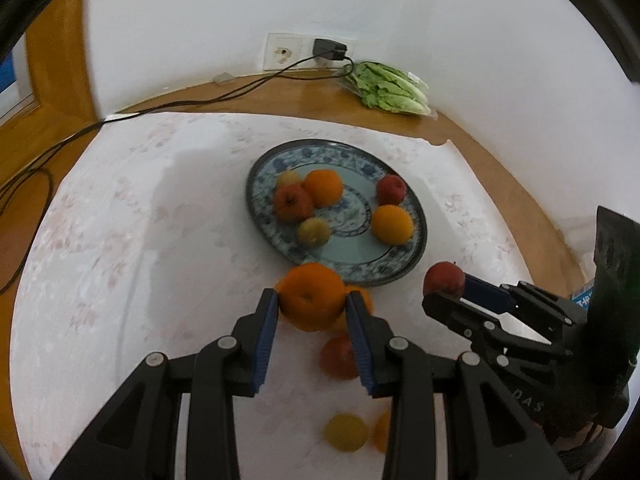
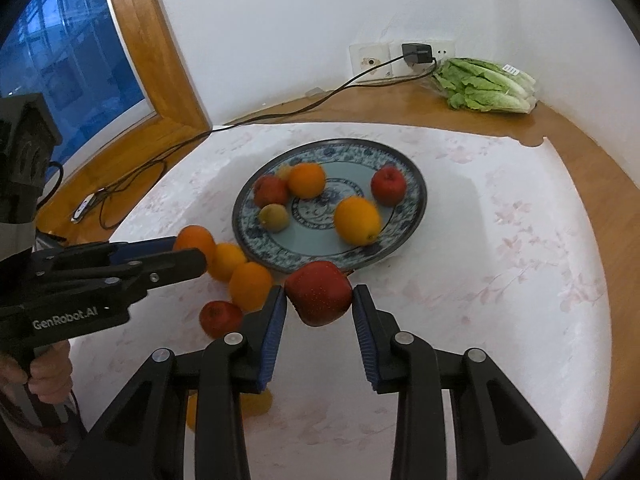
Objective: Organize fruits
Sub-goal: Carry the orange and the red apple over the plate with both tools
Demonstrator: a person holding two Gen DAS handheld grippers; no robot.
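Observation:
My left gripper (image 1: 312, 300) is shut on an orange (image 1: 311, 294), lifted just in front of the blue-patterned plate (image 1: 280, 156). My right gripper (image 2: 319, 300) is shut on a red apple (image 2: 319, 293), also raised near the plate's (image 2: 416, 188) front rim. The plate holds two oranges, two red apples and two small yellow-green fruits. On the cloth below lie more oranges (image 2: 250, 284), a red apple (image 2: 220, 318) and a yellowish fruit (image 1: 346, 432). In the left wrist view the right gripper (image 1: 444, 292) appears at the right with its apple (image 1: 444, 278).
A white floral cloth (image 2: 500, 280) covers the wooden table. Bagged lettuce (image 2: 486, 86) lies at the back by the wall. A black cable (image 2: 280, 108) runs from a wall socket charger (image 2: 418, 54) across the back left. A window frame (image 2: 160, 52) stands at the left.

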